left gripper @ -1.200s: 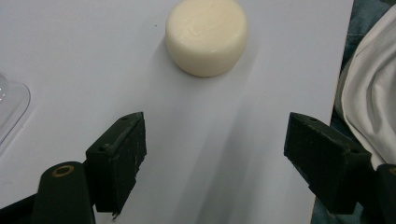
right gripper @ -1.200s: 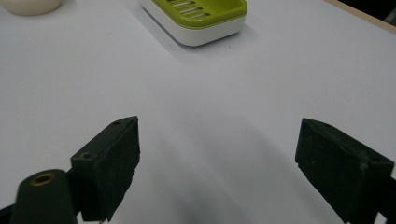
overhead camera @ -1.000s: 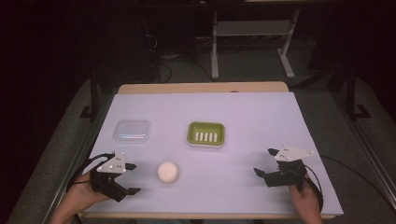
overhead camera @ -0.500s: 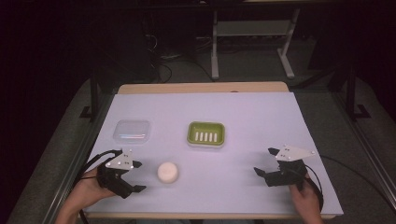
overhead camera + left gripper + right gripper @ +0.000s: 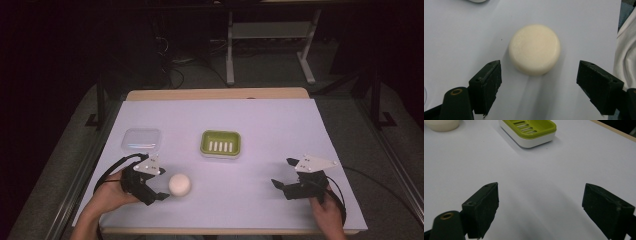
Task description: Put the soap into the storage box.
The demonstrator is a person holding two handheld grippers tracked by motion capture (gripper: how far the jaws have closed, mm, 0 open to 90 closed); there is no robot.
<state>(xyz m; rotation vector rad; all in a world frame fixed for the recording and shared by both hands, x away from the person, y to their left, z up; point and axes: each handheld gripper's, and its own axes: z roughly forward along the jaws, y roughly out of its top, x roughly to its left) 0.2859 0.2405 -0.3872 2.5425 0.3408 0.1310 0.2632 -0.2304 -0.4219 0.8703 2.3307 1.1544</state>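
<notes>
The round cream soap bar (image 5: pixel 179 184) lies flat on the pale sheet that covers the desk (image 5: pixel 260 125), in the near left part. The left tool (image 5: pixel 159 183) sits just beside it with its jaws spread wide. In the left gripper view the soap bar (image 5: pixel 534 49) lies just ahead of the gap between the two black jaws, a strip of bare sheet showing on either side, so neither jaw touches it. A hand (image 5: pixel 107 196) holds that tool from behind, with a black cable looping beside it.

Beyond the soap bar, toward the middle of the desk, stands a green soap dish (image 5: pixel 220 143) with a slotted tray in a white base. To its left lies a clear lid or box (image 5: pixel 142 139); it is too faint to tell which.

The right tool (image 5: pixel 285 175) rests well apart at the near right, jaws also wide apart and holding nothing. In the right gripper view its jaws frame bare sheet, with the green soap dish (image 5: pixel 529 131) farther off and an edge of the soap bar (image 5: pixel 442 125) at the top left corner
</notes>
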